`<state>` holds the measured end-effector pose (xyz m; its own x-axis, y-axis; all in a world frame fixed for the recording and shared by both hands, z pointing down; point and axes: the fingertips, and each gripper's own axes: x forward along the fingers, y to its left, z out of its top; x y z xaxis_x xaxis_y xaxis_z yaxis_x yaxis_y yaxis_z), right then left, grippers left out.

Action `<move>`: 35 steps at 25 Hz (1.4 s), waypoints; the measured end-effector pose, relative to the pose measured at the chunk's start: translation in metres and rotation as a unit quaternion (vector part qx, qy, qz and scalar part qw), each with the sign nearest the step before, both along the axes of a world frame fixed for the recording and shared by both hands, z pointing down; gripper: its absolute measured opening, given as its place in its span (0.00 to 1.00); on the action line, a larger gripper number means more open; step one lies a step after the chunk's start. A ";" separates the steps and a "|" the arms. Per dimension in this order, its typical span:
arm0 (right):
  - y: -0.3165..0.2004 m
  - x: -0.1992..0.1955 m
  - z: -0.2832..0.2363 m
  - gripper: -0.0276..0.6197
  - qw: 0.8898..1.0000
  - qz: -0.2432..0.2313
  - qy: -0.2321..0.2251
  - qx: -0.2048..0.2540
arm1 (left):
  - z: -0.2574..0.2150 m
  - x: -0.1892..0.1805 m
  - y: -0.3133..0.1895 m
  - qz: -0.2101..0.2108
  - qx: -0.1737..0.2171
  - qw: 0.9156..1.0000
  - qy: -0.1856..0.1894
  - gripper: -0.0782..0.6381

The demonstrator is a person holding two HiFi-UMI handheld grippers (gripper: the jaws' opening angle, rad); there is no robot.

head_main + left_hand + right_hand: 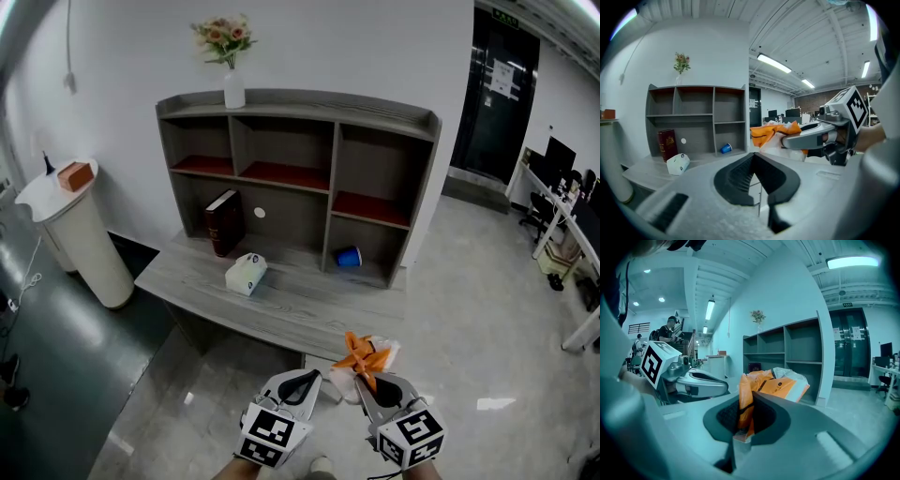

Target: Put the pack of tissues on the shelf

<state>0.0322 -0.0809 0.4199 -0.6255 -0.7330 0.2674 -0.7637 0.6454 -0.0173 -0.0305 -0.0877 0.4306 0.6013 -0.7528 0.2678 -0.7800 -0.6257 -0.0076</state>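
While one orange-and-white plastic pack of tissues (783, 386) is pinched in the right gripper (746, 414), the left gripper (757, 178) is seen pressed together beside it.

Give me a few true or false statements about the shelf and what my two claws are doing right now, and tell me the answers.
1. The right claw is clamped on the orange pack of tissues. True.
2. The blue cup stands upright on top of the shelf. False: it lies on its side in the lower right compartment.
3. A vase of flowers stands on top of the shelf. True.
4. The left claw holds the dark red book. False: the book stands in the lower left compartment, and the left claw is shut on nothing.
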 end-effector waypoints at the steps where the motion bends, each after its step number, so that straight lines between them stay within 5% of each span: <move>1: -0.005 0.002 0.000 0.06 1.000 -0.002 -0.001 0.001 | 0.000 0.002 -0.005 -0.001 0.000 1.000 -0.001 0.10; 35: -0.130 0.050 -0.021 0.06 0.999 -0.023 -0.007 0.028 | -0.018 0.054 -0.139 -0.009 0.020 1.000 -0.014 0.10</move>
<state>0.0818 -0.2108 0.3992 -0.6631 -0.7164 0.2169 -0.7325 0.6807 0.0091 0.0232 -0.2262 0.4129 0.5802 -0.7738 0.2541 -0.7902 -0.6104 -0.0546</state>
